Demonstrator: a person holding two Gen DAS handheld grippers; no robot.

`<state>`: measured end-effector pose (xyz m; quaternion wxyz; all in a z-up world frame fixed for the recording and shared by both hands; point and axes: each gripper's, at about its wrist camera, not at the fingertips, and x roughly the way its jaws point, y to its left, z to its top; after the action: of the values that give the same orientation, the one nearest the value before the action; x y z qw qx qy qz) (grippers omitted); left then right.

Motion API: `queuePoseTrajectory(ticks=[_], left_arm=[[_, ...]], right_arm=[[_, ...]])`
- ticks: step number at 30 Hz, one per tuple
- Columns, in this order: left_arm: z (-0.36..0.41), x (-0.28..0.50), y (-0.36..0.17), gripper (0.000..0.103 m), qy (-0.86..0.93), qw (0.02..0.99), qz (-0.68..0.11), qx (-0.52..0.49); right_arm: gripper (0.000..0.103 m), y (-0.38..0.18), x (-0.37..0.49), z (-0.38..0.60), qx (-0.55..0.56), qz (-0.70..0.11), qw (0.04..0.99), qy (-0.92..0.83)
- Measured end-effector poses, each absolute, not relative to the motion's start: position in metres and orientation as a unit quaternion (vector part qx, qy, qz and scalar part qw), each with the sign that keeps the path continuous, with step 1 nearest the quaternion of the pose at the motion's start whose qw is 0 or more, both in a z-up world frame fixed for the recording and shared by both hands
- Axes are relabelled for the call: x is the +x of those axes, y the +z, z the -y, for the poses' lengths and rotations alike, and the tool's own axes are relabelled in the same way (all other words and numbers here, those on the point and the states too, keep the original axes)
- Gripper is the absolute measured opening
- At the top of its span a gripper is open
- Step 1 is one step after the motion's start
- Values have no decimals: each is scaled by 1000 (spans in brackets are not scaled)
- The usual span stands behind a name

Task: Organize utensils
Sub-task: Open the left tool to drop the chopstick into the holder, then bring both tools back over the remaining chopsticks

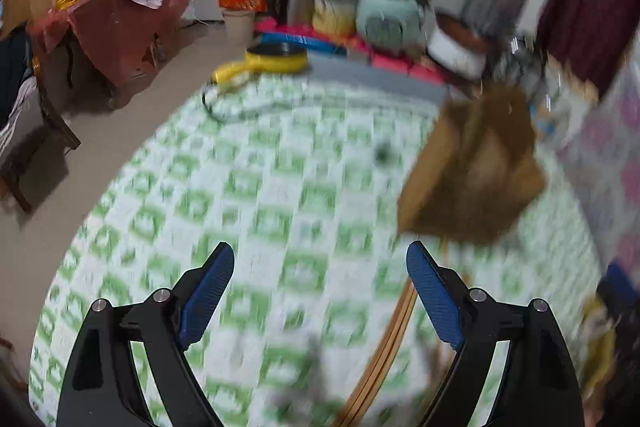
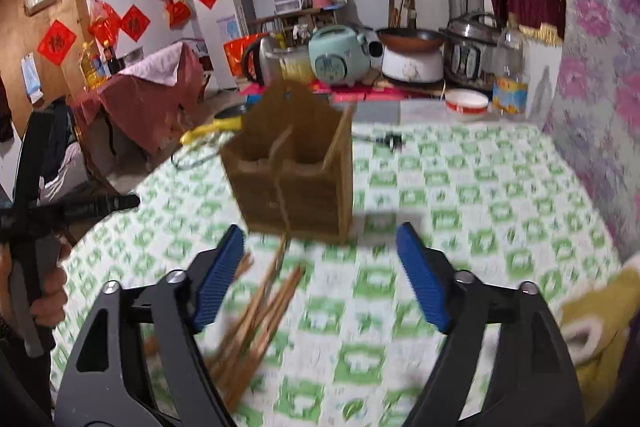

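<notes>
A brown wooden utensil holder (image 2: 292, 179) with two compartments stands on the green-and-white checked tablecloth; one chopstick (image 2: 338, 139) leans in its right compartment. Several wooden chopsticks (image 2: 260, 315) lie loose on the cloth in front of it, beside my right gripper's left finger. My right gripper (image 2: 320, 267) is open and empty above the cloth. In the left wrist view the holder (image 1: 476, 171) is blurred at upper right, and a pair of chopsticks (image 1: 384, 351) lies by the right finger. My left gripper (image 1: 320, 287) is open and empty.
A yellow pan (image 1: 276, 59) and a black cord (image 1: 224, 111) lie at the table's far edge. Rice cookers (image 2: 340, 55), a white pot (image 2: 412, 63), a plastic bottle (image 2: 510, 67) and a small bowl (image 2: 466, 101) line the back. The floral wall (image 2: 592, 67) is on the right.
</notes>
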<state>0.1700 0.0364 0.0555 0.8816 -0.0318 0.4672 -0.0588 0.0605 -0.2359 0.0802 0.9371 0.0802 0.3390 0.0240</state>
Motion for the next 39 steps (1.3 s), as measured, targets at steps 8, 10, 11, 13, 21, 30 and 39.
queuePoseTrajectory(ticks=[8,10,11,13,21,30,39], left_arm=[[-30,98,1,86,-70,868,-487,73],[-32,86,-4,86,-69,869,-480,95],[-34,83,-7,86,-67,868,-482,100],[-37,82,-14,86,-65,863,-490,103],[-63,83,-34,86,-49,849,-519,84],[-27,61,-40,89,-91,851,-512,75],[-23,57,-35,89,-135,860,-492,15]], right_arm=[[83,14,38,236,74,-401,913,-6],[83,16,32,241,89,-397,913,-2],[83,16,30,242,92,-396,913,-2],[83,14,27,242,95,-398,913,-2],[83,6,30,245,101,-412,905,-6],[83,6,29,239,94,-415,905,1],[83,7,28,235,82,-410,908,4]])
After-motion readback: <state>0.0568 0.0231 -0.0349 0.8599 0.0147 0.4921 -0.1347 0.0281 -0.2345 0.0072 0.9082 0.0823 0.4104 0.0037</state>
